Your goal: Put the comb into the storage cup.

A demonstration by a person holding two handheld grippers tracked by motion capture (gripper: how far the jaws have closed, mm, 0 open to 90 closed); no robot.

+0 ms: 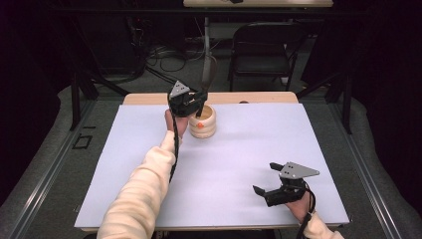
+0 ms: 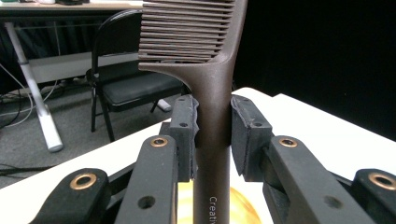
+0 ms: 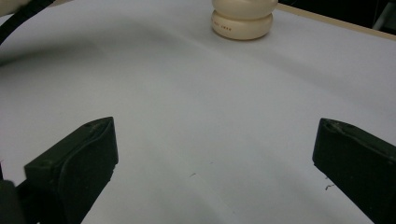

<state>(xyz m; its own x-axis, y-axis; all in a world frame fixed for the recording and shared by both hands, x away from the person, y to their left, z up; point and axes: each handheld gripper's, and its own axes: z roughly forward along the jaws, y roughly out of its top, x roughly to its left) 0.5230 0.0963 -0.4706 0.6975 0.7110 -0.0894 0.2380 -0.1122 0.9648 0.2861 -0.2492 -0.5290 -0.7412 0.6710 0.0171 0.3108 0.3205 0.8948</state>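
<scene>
A dark brown comb (image 2: 212, 79) stands upright with its handle between the pads of my left gripper (image 2: 212, 135), which is shut on it. From above, the left gripper (image 1: 198, 98) hangs over a cream ribbed holder (image 1: 205, 125) with an orange mark on its side, and the comb (image 1: 209, 74) rises above it. The holder's yellowish inside (image 2: 238, 210) shows just below the handle. My right gripper (image 1: 264, 178) rests low near the table's front right corner, jaws wide apart and bare. The cream holder (image 3: 242, 18) stands far ahead of it.
A white sheet (image 1: 239, 159) covers the wooden table (image 1: 259, 97). A black folding chair (image 1: 261, 50) and cables stand on the floor beyond the far edge. The person's cream sleeve (image 1: 139, 194) reaches in from the bottom.
</scene>
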